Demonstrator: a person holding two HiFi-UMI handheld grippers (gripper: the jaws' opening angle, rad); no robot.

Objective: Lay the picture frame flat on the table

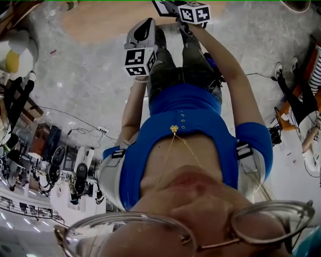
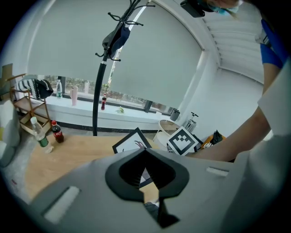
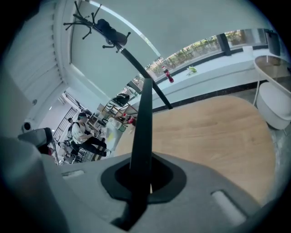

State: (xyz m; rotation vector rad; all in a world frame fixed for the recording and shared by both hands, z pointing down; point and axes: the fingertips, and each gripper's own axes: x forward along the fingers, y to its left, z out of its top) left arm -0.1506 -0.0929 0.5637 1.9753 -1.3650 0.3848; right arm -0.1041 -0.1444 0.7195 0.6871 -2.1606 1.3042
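Observation:
The picture frame (image 1: 164,7), black-edged with a white sheet, shows at the top of the head view over the wooden table (image 1: 100,20). In the right gripper view its dark edge (image 3: 144,118) runs up edge-on from between the jaws; my right gripper (image 3: 144,175) is shut on it. The left gripper view shows the frame (image 2: 132,142) tilted on the table (image 2: 68,154), with the right gripper's marker cube (image 2: 184,141) beside it. My left gripper (image 2: 146,175) hangs short of the frame, its jaws together and nothing between them. The head view has the left gripper (image 1: 139,47) lower left of the right gripper (image 1: 194,12).
A black coat stand (image 2: 97,91) rises behind the table. Two bottles (image 2: 57,132) stand at the table's far left. A white chair (image 3: 275,107) sits by the table's far end. People sit at shelves (image 3: 84,132) in the background. Bottles line the window ledge (image 2: 72,95).

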